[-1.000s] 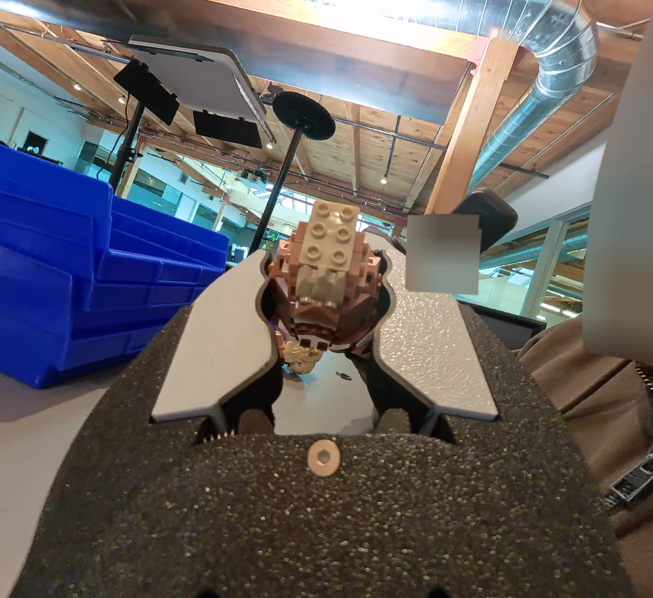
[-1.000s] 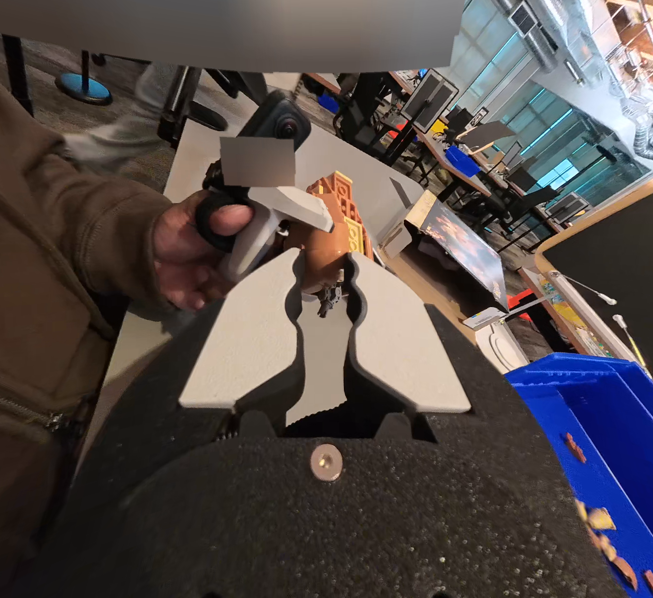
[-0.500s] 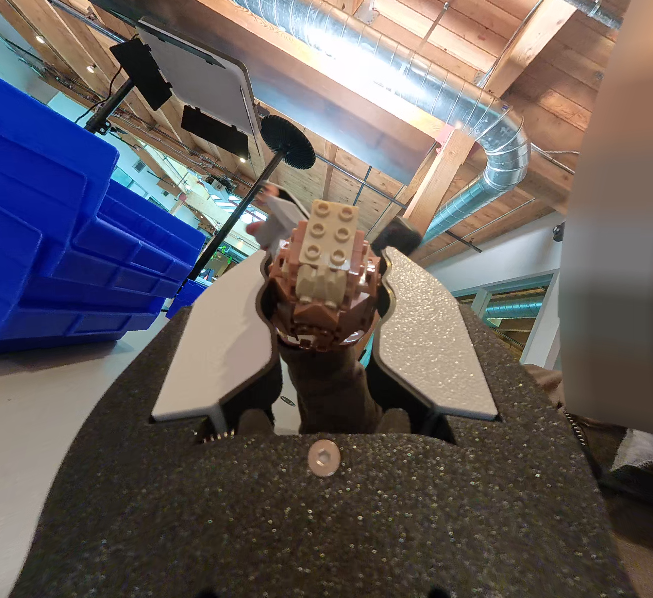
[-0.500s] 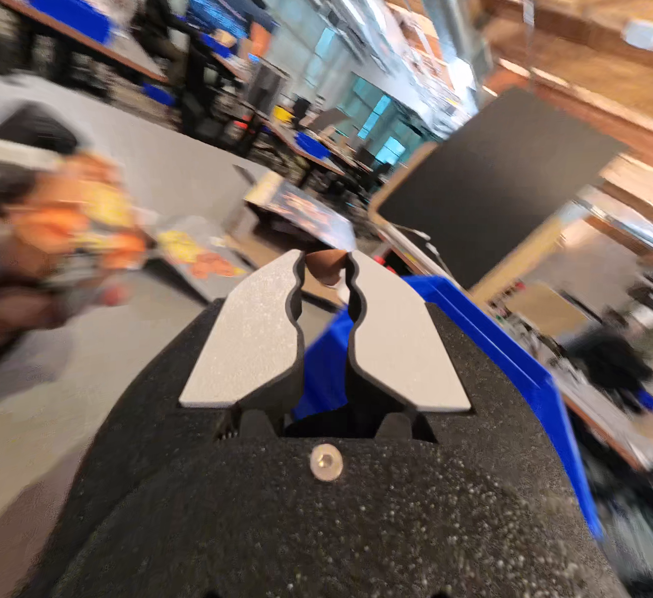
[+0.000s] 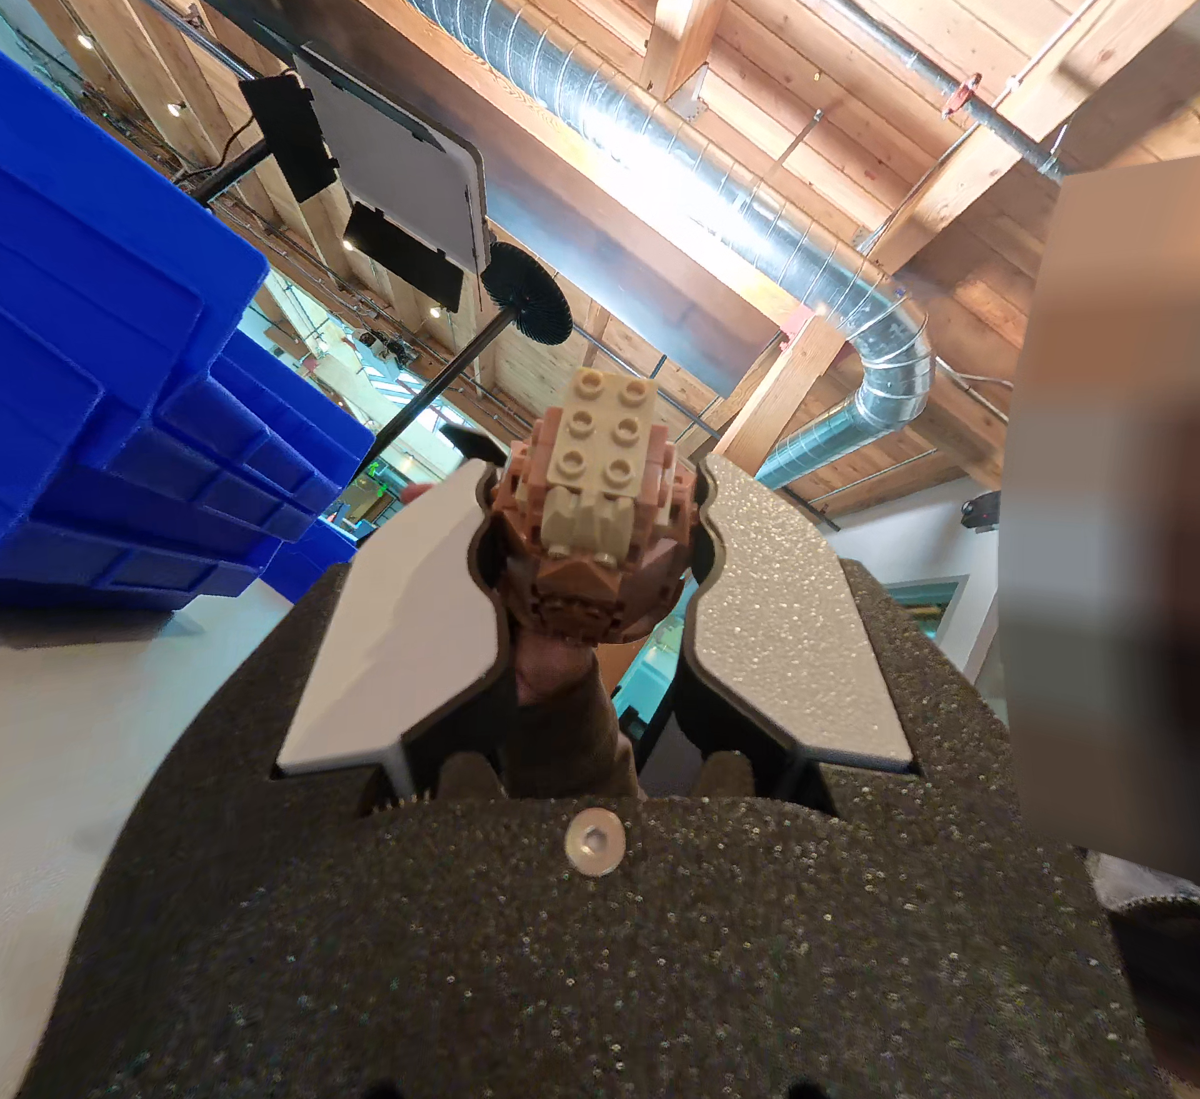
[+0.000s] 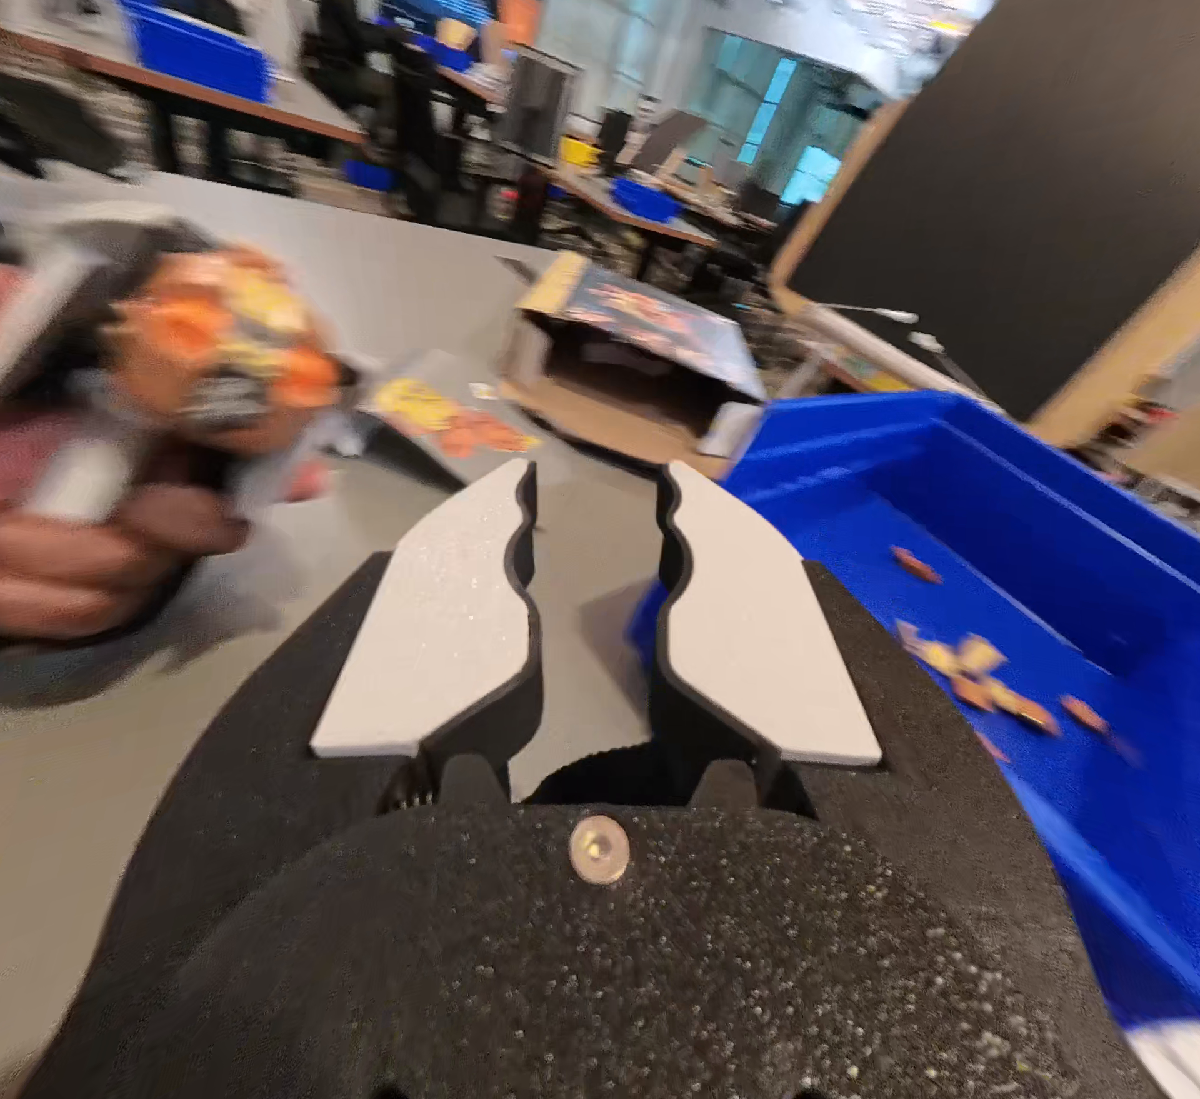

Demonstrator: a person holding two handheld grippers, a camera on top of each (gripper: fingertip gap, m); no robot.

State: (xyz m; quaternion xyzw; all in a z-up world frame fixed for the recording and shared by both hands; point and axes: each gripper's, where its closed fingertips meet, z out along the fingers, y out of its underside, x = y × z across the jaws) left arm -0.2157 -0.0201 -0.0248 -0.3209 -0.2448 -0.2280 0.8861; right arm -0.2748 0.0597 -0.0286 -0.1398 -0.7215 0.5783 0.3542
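Note:
My left gripper (image 5: 591, 477) is shut on a brown brick-built model (image 5: 587, 548) with a tan studded plate on top, held up and tilted toward the ceiling. In the right wrist view the same model (image 6: 221, 347) shows blurred at the left, orange and yellow, in the other gripper held by a hand. My right gripper (image 6: 597, 473) is open and empty above the grey table (image 6: 389, 548), next to a blue bin (image 6: 974, 548) holding several small orange and brown pieces (image 6: 974, 671).
Stacked blue bins (image 5: 117, 386) stand to the left in the left wrist view. An open cardboard box (image 6: 636, 347) and a printed sheet (image 6: 454, 418) lie on the table beyond. A black panel (image 6: 1039, 126) stands at the back right.
My right gripper pulled a small brown piece off the model, swung right toward the blue bin and opened; it is now empty. My left gripper tilted upward with the model.

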